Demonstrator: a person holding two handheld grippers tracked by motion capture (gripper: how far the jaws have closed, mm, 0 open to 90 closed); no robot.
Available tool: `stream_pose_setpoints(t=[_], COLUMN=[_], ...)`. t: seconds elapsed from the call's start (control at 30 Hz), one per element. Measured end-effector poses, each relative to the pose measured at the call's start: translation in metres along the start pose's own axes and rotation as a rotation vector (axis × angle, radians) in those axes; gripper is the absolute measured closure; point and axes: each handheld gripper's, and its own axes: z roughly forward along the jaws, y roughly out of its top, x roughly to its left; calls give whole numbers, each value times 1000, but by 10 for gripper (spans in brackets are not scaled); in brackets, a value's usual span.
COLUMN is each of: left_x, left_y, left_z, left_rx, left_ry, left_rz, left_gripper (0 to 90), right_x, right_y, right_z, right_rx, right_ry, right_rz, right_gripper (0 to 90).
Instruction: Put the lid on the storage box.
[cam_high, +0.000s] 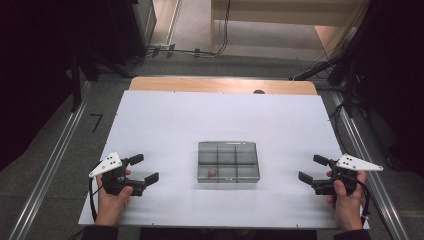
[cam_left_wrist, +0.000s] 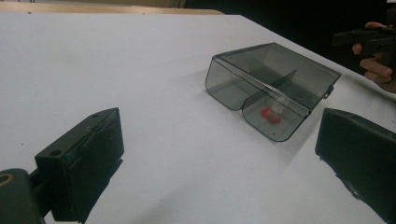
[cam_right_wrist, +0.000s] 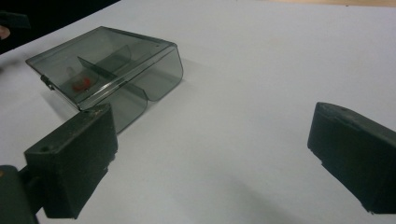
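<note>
A smoky transparent compartment box (cam_high: 228, 161) with its lid shut lies in the middle of the white table top (cam_high: 165, 120). A small red item (cam_high: 212, 173) sits in its near left compartment, also seen through the box (cam_left_wrist: 273, 79) wall as a red item (cam_left_wrist: 271, 115) and, from the other side, a red item (cam_right_wrist: 80, 83) inside the box (cam_right_wrist: 112, 70). My left gripper (cam_high: 143, 168) stands open left of the box, held by a hand. My right gripper (cam_high: 313, 168) stands open right of the box, nothing between its jaws. Both point toward the box, apart from it.
The white sheet covers a wooden table whose far edge (cam_high: 222, 85) shows at the back. Grey floor with metal rails (cam_high: 47, 170) runs along both sides. Dark stands and cables (cam_high: 345, 75) sit beyond the table's far corners.
</note>
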Motion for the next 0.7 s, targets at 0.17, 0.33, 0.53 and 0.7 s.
stream_pose_setpoints(t=[0.17,0.33,0.53,0.7], left_x=[4,7,8,8], left_y=[-3,-6,-7,-7], left_z=[-3,-5,-5,-4], left_rx=[0,-12,-12,-13], left_ry=[6,7,7,4], left_rz=[2,-5,-5,-5], left_gripper=[7,7,7,7], right_x=[-3,-8,-11,-11], right_y=[-3,-7,-13,-13], right_z=[-2,-4,-2,-1], right_rx=[-7,-8,-3,2], right_ry=[-8,-20,-28,-30], right_rz=[-4,6,14,11], right_gripper=[0,0,0,0])
